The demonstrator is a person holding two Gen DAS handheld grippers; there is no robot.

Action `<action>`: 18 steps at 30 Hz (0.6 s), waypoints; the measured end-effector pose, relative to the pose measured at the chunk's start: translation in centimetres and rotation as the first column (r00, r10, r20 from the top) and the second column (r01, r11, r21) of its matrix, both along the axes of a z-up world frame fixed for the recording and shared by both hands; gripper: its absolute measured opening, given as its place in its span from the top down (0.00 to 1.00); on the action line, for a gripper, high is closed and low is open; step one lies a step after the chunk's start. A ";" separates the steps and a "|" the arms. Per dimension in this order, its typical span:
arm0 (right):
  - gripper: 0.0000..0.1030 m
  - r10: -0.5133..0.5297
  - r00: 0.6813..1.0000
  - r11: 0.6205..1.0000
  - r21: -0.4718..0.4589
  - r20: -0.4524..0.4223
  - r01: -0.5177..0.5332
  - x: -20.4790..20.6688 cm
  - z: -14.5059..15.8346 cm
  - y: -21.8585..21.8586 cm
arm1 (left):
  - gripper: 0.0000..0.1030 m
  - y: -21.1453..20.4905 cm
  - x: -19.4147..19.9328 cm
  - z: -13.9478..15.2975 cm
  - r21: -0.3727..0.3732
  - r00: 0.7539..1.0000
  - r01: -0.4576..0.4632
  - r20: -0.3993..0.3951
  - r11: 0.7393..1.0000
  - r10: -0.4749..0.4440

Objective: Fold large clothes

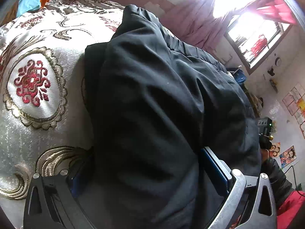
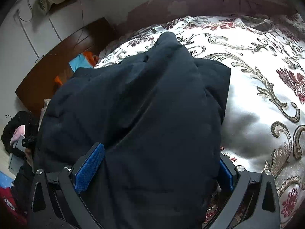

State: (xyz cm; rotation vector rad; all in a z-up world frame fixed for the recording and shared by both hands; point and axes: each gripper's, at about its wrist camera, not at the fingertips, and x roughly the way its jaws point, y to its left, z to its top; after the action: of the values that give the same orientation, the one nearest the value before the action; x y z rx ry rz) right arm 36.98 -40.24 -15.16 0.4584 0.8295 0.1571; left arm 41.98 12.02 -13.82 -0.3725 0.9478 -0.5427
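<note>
We see a large dark garment, near black and puffy with soft creases, filling the centre of both wrist views and lying on an embroidered bedspread. In the left wrist view it runs from the bottom edge up to a rounded end near the top centre. The left gripper has its fingers set wide with a thick fold bunched between them; whether they press it we cannot tell. In the right wrist view the right gripper likewise straddles the cloth, a blue pad bare at lower left, its grip also unclear. The bedspread is white with gold scrolls and red flowers. A bright window with pink curtains sits upper right, a brown headboard at the left
</note>
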 end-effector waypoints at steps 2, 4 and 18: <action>0.01 -0.011 1.000 0.999 0.040 0.004 0.011 0.0 -0.3 -0.5 | 0.00 -1.0 -0.1 0.1 0.021 1.000 -0.008 0.010 1.000 0.008; 0.01 -0.025 1.000 0.998 0.058 0.013 0.024 -0.1 -0.5 -0.7 | 0.00 -1.6 -0.2 0.1 0.053 1.000 -0.013 0.025 0.999 0.012; 0.01 -0.040 0.998 0.997 0.074 0.048 0.036 -0.5 -1.2 -0.6 | 0.00 -3.4 0.5 0.2 0.092 1.000 -0.001 0.031 0.996 -0.002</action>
State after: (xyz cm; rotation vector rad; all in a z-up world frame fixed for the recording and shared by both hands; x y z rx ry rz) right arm 36.49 -40.83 -16.38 0.5371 0.7675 0.1634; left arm 42.51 8.61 -13.64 -0.2806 0.9395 -0.5019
